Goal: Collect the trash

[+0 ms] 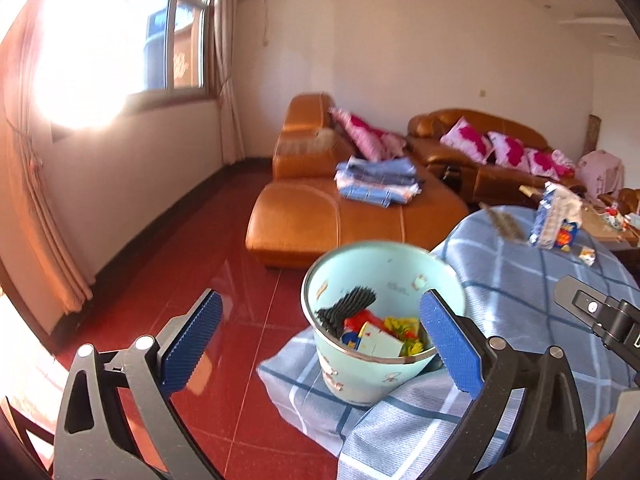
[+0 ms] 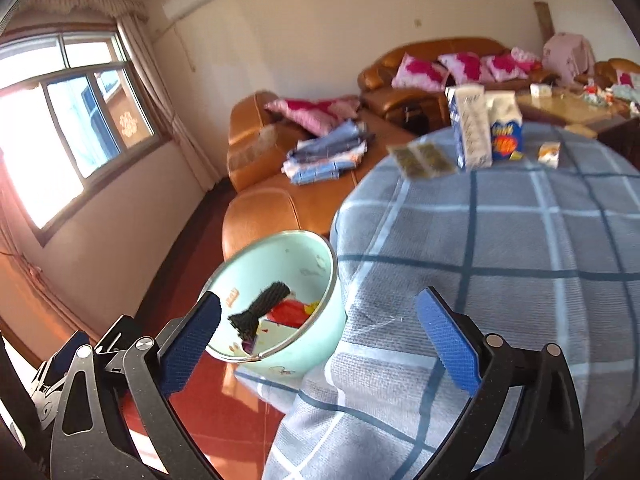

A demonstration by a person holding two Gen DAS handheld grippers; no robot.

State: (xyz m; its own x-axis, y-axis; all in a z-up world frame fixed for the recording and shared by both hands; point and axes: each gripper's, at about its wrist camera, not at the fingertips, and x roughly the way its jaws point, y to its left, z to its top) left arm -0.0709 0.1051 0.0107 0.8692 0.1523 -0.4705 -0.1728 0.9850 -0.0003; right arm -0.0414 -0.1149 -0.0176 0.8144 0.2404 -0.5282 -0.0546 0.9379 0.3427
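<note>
Both grippers, left (image 1: 320, 340) and right (image 2: 318, 338), jaws apart, empty. Bin (image 1: 372, 320) beside worktop (image 2: 520, 260), part full. Remaining trash far edge: cartons (image 2: 484, 132), flat wrapper (image 2: 424, 158). Reach across; pinch wrapper's overhanging edge.

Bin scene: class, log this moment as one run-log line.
left gripper: open, empty | right gripper: open, empty | bin: on floor, holds trash | cartons: on table
</note>
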